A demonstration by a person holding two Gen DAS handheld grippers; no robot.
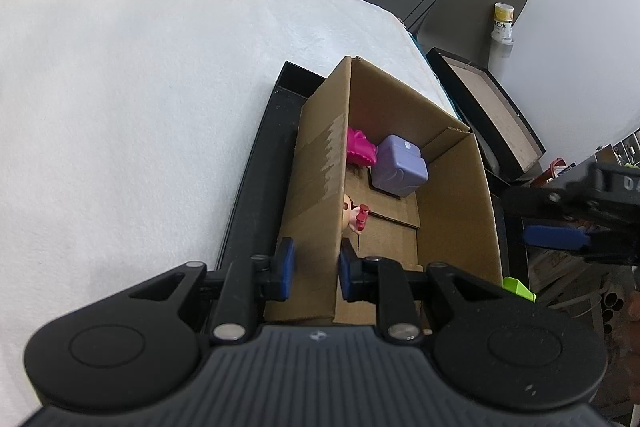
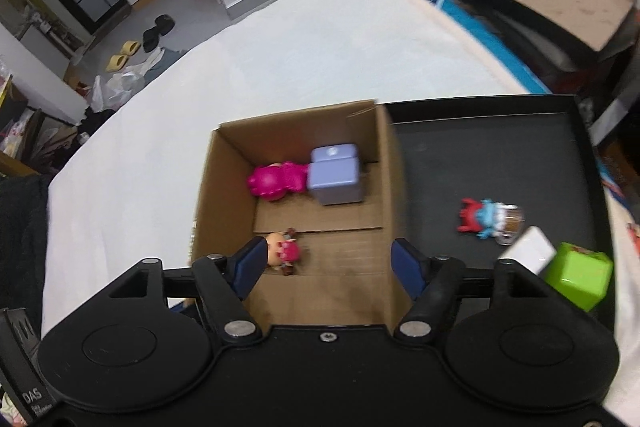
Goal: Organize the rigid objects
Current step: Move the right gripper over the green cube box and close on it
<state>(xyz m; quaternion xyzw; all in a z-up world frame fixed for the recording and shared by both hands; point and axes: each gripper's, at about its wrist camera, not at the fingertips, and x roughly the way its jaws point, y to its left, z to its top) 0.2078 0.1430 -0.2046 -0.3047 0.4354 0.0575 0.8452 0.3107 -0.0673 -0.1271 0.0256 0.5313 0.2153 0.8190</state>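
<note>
— Cardboard is what I see first: the cardboard box (image 1: 384,163) stands open in one end of the black tray (image 2: 500,147), and the tray lies on the white cloth (image 1: 120,87). What do you have on your side?

— I see the same box from above. Where is your left gripper (image 1: 315,267)?

— My left gripper sits astride the near side wall of the box. One blue pad (image 1: 286,265) is outside the wall, the other is inside. The wall stands between them, but I cannot tell if the pads really press it or only stand close.

— And the right gripper (image 2: 332,263)?

— My right gripper hangs over the near part of the box with its fingers spread wide, holding nothing. One pad is inside the box near the small doll, the other is by the opposite wall.

— What lies in the box?

— Three things. The lilac cube (image 2: 336,175) is at the far end, the pink figure (image 2: 276,181) touches it on the side, and the small doll (image 2: 284,253) lies alone nearer to me, on the bottom flap.

— Outside the box?

— On the tray floor I see a red and blue toy (image 2: 486,219), a white block (image 2: 528,253) and a green cube (image 2: 580,277); the white block and green cube are touching.
</note>
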